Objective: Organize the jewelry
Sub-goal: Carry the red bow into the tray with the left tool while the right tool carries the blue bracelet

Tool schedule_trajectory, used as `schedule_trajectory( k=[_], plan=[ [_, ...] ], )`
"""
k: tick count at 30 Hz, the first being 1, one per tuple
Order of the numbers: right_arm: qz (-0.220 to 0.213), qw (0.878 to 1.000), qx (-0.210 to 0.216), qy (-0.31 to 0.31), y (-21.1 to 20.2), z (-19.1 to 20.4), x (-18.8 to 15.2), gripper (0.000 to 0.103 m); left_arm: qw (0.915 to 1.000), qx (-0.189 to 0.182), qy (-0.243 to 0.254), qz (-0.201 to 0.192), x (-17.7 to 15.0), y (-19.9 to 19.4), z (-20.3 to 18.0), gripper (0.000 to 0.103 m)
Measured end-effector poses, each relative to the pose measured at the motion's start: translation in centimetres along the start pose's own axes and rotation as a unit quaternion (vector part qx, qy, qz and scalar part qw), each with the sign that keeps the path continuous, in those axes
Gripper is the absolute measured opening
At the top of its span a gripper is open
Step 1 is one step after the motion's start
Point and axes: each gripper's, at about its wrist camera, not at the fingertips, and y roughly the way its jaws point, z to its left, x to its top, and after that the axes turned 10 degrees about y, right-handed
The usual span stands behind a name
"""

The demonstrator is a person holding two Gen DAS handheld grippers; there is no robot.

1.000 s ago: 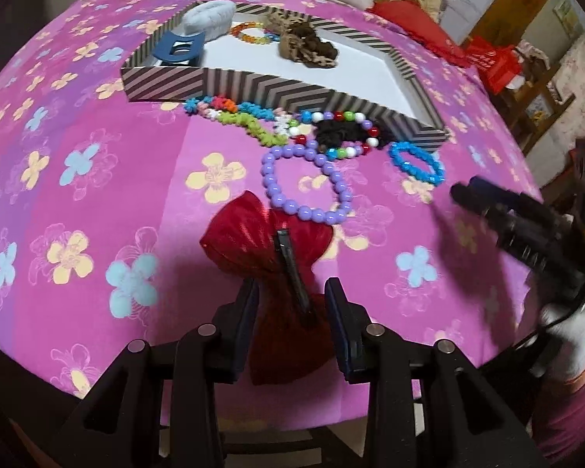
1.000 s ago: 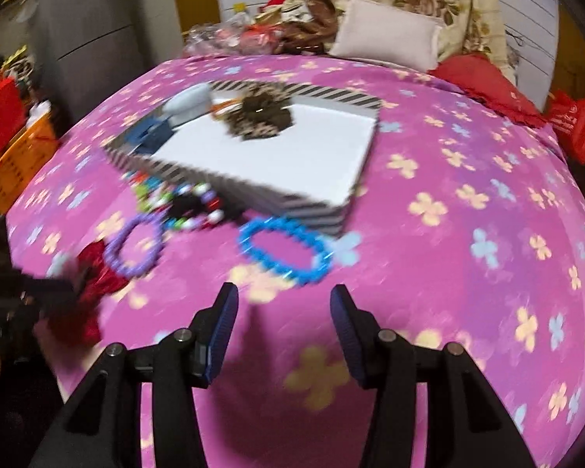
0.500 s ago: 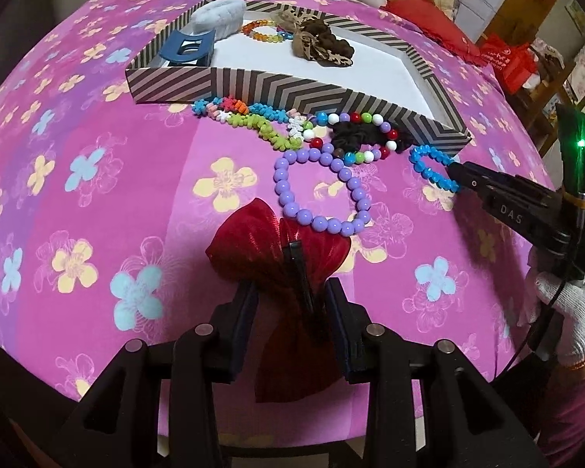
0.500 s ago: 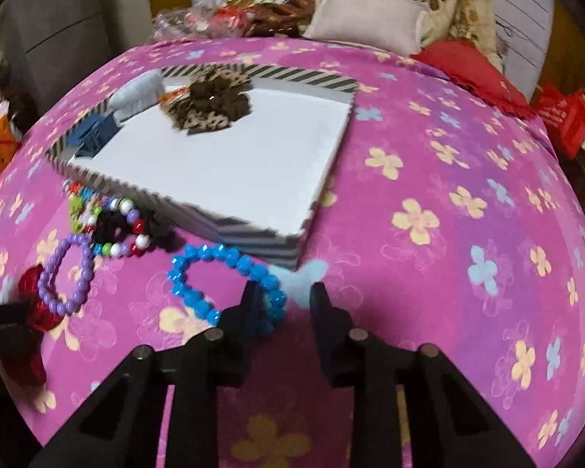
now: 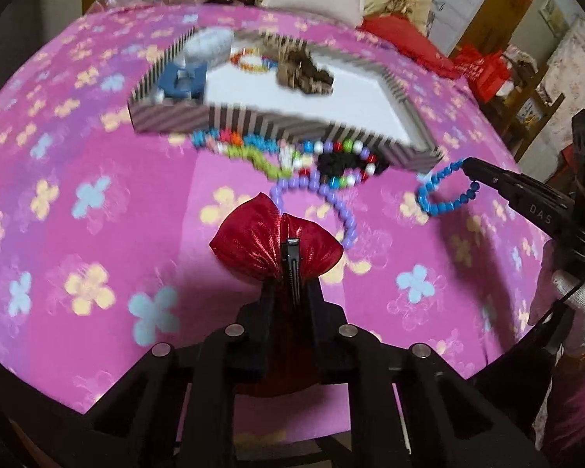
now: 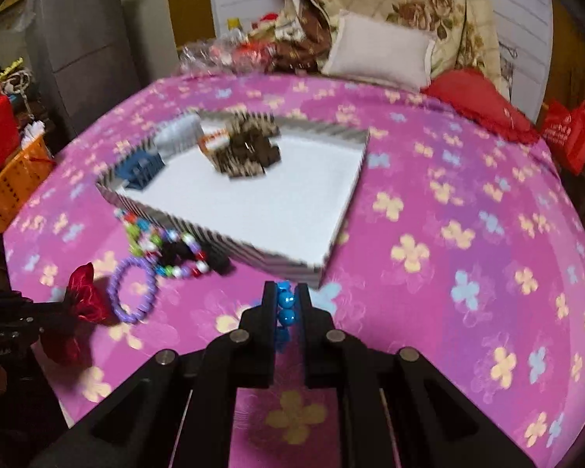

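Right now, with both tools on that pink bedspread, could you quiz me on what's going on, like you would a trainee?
1. True or false: the left tool is shut on the red bow.
2. What does the right tool hold? A) purple bracelet B) blue bracelet C) brown scrunchie
3. Where does the brown scrunchie lie?

Key:
1. True.
2. B, the blue bracelet, partly lifted off the bedspread.
3. Inside the striped box.
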Motion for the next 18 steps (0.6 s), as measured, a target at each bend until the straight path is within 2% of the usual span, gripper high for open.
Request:
schedule_trajectory(
  k=[6, 13, 18],
  plan=[
    [-0.025, 1.0, 0.015, -0.009, -1.4, 1.2, 2.0, 0.008, 0.9994, -0.003, 0.005, -0.034, 1.8, -2.3, 0.9, 0.004],
    [-0.044, 0.999, 0.02, -0.008, -1.2, 1.7, 4.9, 0.008, 0.9985, 0.007, -0.009, -0.053, 4.7, -2.7, 2.7, 0.004],
    [-0.048, 0.999, 0.024, -0.012, 0.3, 2.2, 8.1, 0.008, 0.9975, 0.023, -0.009, -0.066, 8.2, -2.1, 3.6, 0.004]
  ],
)
